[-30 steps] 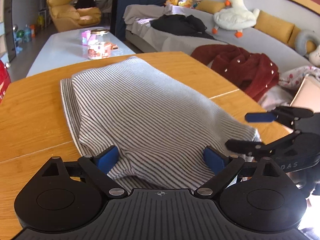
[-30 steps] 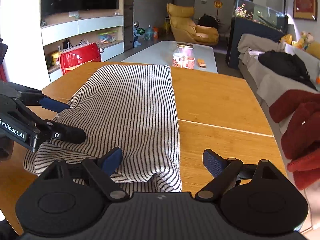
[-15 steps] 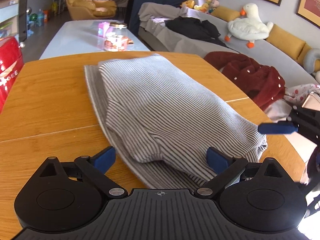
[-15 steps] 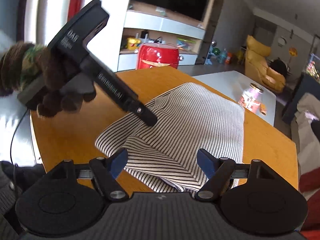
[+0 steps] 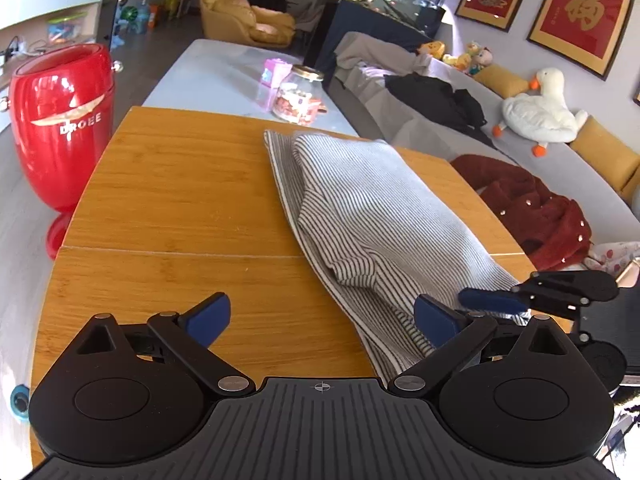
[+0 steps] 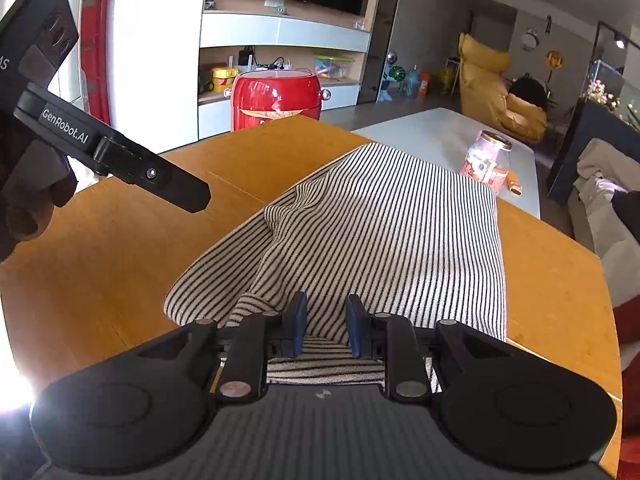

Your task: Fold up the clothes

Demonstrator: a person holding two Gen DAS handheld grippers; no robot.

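Observation:
A grey-and-black striped garment (image 5: 372, 216) lies folded lengthwise on the wooden table (image 5: 180, 200); it also shows in the right wrist view (image 6: 384, 232). My left gripper (image 5: 320, 318) is open and empty, raised above the table at the garment's near left side. My right gripper (image 6: 323, 326) has its jaws nearly closed on the garment's near edge, with striped cloth between the pads. The right gripper's fingers (image 5: 492, 300) show at the garment's near right corner in the left wrist view. The left gripper's finger (image 6: 160, 182) hangs in the air at the left of the right wrist view.
A red barrel-shaped container (image 5: 60, 120) stands by the table's left side. A glass jar (image 5: 298, 94) sits on the grey table beyond. A red fleece coat (image 5: 532, 208) lies on the sofa at the right. The table's near edge is close below both grippers.
My right gripper has come down onto the garment's near edge and its jaws have closed on the cloth. My left gripper has drawn back to the left, off the garment, still open.

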